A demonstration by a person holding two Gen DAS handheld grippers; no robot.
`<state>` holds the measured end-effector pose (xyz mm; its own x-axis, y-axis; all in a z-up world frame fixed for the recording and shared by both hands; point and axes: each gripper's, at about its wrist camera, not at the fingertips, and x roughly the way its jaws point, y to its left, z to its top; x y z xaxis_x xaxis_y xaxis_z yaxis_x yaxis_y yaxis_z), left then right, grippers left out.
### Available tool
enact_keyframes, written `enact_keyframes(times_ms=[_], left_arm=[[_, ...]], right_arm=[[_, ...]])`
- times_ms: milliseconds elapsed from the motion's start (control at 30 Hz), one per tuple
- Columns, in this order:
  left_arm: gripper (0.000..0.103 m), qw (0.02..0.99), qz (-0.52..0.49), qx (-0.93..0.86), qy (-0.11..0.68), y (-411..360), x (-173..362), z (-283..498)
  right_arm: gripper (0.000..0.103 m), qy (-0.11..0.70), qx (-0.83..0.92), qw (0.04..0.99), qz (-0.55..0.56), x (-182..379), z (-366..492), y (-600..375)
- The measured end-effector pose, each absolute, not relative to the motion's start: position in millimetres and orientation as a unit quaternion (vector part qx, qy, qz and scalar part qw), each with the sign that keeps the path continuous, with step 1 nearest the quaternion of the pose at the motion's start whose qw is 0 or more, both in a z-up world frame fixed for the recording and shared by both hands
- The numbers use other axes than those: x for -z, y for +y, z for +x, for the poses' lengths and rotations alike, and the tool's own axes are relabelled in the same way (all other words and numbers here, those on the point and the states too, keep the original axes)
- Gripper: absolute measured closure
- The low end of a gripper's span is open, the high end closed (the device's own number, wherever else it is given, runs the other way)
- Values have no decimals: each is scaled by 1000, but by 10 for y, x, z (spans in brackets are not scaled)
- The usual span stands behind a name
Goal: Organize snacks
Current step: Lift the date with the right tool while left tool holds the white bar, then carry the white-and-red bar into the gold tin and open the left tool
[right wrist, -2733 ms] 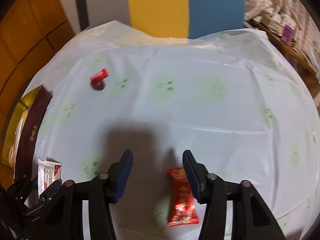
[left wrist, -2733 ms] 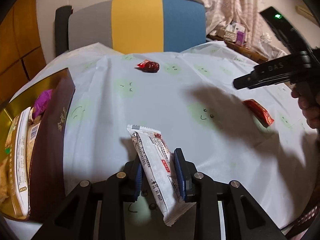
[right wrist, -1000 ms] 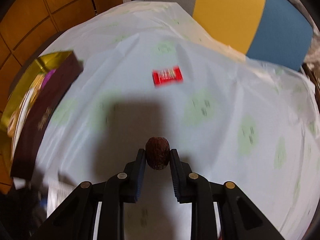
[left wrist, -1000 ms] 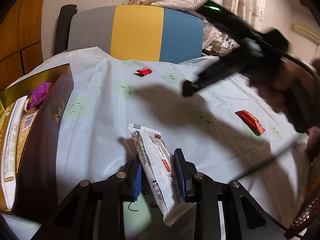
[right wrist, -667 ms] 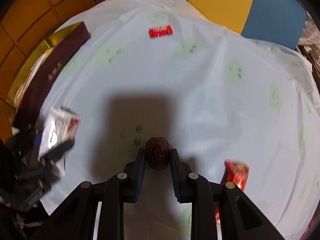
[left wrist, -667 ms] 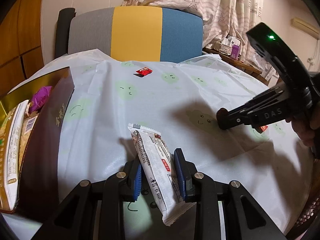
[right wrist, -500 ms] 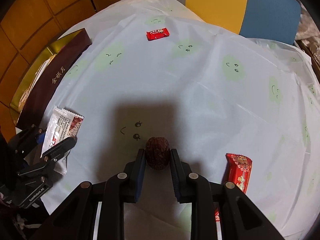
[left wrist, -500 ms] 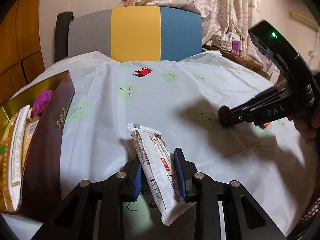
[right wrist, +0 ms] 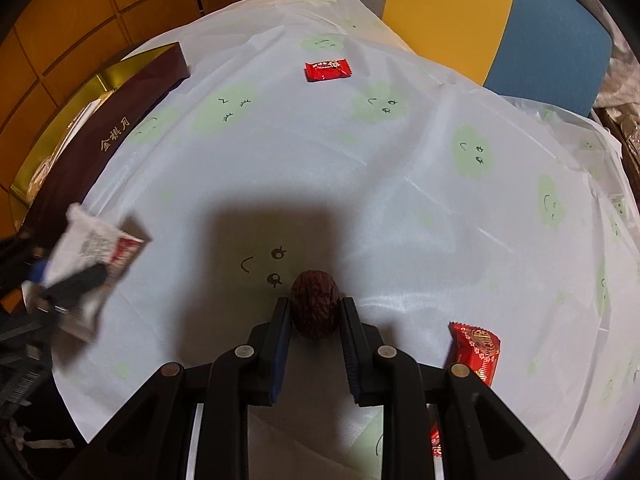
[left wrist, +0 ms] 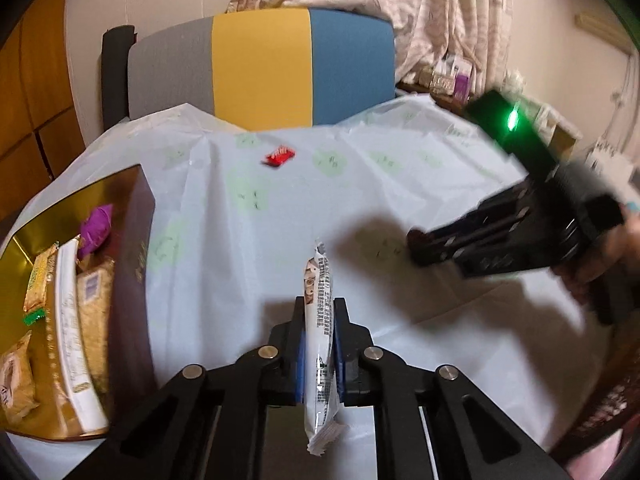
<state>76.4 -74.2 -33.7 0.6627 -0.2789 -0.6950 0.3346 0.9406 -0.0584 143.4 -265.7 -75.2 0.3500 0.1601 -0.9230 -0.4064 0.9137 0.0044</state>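
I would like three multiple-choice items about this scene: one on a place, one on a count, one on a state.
1. Where does the gift box lie?
A. at the table's left edge
B. on the chair
C. at the table's middle

2. How many red-wrapped snacks lie loose on the tablecloth?
A. none
B. two
C. five

3. What does the right gripper hold?
A. nothing
B. a white packet
C. a dark brown wrinkled snack

Answers:
1 A: it sits left, off the cloth's middle.
2 B: the small red candy far off, the long red packet near.
3 C: its pads clamp the brown snack; the left gripper clamps the white packet.
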Motion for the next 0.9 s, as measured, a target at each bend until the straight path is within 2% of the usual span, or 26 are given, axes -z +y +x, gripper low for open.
enact_keyframes(times_ms=[300,533,900], left_arm=[[92,900,-17,189,392,-460,220,820],[92,913,-46,176,365,-123,-96,715],[92,931,-100,-8,351,1111,-360,836]], right_arm=[[79,538,-168,816,-124,772,1411,-2603],[79,538,-169,815,-131,765,1398,-2611],[79,533,-161,818,-146,766,1358,-2585]])
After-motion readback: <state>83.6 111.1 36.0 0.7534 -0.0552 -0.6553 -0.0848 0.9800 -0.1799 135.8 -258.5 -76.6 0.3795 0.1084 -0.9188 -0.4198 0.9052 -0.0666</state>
